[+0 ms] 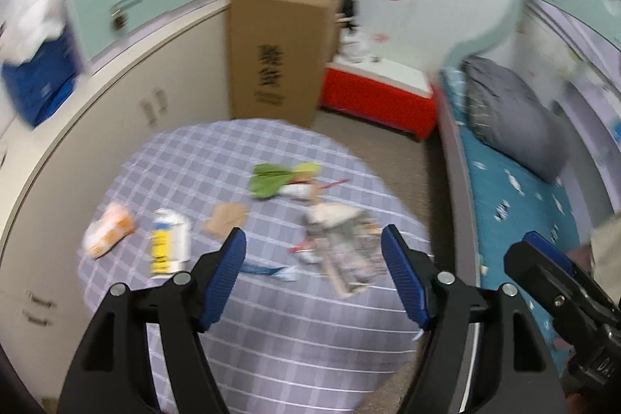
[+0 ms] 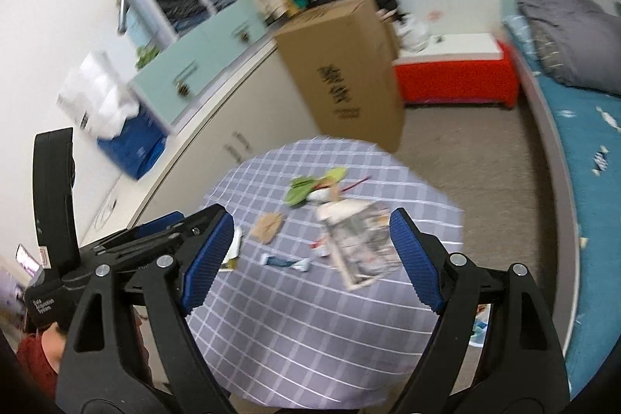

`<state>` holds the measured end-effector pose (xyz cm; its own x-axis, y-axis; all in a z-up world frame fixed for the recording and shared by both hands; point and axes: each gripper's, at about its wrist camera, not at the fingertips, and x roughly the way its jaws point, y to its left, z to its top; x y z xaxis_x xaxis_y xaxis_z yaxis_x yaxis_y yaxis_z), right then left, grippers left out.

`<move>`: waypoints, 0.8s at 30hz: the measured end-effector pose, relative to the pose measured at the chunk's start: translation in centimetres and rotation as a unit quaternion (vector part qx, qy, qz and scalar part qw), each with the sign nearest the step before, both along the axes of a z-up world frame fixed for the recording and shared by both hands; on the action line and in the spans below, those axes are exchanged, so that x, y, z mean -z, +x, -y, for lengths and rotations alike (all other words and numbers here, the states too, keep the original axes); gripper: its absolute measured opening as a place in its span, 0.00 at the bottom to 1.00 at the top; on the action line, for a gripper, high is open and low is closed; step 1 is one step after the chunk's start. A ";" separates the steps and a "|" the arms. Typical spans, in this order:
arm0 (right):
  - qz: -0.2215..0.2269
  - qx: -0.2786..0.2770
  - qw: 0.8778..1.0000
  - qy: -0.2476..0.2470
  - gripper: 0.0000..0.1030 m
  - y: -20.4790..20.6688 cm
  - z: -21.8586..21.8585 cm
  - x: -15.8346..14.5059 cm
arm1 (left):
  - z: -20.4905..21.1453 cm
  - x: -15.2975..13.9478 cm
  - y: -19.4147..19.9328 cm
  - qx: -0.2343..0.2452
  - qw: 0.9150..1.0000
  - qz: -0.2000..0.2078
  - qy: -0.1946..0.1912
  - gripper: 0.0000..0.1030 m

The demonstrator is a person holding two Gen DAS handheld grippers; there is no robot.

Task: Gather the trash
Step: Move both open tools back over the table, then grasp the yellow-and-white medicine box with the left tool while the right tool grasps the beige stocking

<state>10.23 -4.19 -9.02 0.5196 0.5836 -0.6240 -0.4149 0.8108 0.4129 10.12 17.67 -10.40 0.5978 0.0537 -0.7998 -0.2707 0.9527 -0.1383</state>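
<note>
Trash lies scattered on a round table with a purple checked cloth [image 1: 279, 328] [image 2: 295, 332]. I see green vegetable leaves [image 1: 271, 179] [image 2: 306, 191], a crumpled printed paper [image 1: 349, 251] [image 2: 363, 247], a brown cardboard scrap [image 1: 225, 218] [image 2: 268, 227], a white and yellow carton [image 1: 169, 245], an orange and white wrapper [image 1: 108, 233] and a small blue and white wrapper [image 1: 268, 270] [image 2: 287, 262]. My left gripper [image 1: 315, 233] hangs open above the table with nothing between its blue pads. My right gripper [image 2: 310, 218] is open too, and empty.
A tall cardboard box [image 1: 277, 53] [image 2: 345, 72] stands behind the table beside a cream cabinet [image 1: 128, 103]. A red box with a white lid [image 1: 378, 92] [image 2: 454, 76] sits on the floor. A bed with a blue sheet [image 1: 512, 212] [image 2: 594, 161] runs along the right.
</note>
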 end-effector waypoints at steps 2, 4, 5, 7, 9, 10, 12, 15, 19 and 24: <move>-0.011 -0.018 1.000 -0.003 0.79 0.5 -2.9 0.9 | -2.5 0.8 -0.1 -0.019 1.000 -0.012 -0.001 0.70; -0.023 -0.032 0.999 -0.006 0.79 1.0 -5.7 1.7 | -5.4 2.0 -0.3 -0.038 0.999 -0.028 -0.002 0.72; -0.029 -0.035 0.999 -0.006 0.79 1.2 -6.7 2.2 | -6.8 2.7 -0.2 -0.045 0.998 -0.038 -0.004 0.72; -0.043 -0.041 0.998 -0.009 0.79 1.8 -8.8 3.4 | -9.3 4.1 0.0 -0.055 0.997 -0.057 -0.009 0.73; -0.060 -0.046 0.997 -0.016 0.79 2.4 -11.2 4.9 | -11.4 5.8 0.5 -0.060 0.995 -0.080 -0.009 0.73; -0.065 -0.046 0.997 -0.018 0.79 2.6 -11.8 5.5 | -12.0 6.5 0.7 -0.061 0.994 -0.088 -0.010 0.73; -0.081 -0.047 0.995 -0.024 0.79 3.3 -13.7 7.1 | -13.7 8.3 1.1 -0.059 0.992 -0.109 -0.012 0.73; -0.102 -0.044 0.993 -0.043 0.79 4.4 -16.1 9.5 | -15.6 11.3 2.1 -0.051 0.989 -0.141 -0.011 0.74; -0.128 -0.040 0.989 -0.067 0.79 5.8 -18.4 12.4 | -16.9 14.9 3.2 -0.035 0.983 -0.179 -0.010 0.74; -0.152 -0.041 0.983 -0.093 0.79 7.0 -20.6 15.3 | -17.7 17.5 4.3 -0.008 0.980 -0.198 -0.012 0.73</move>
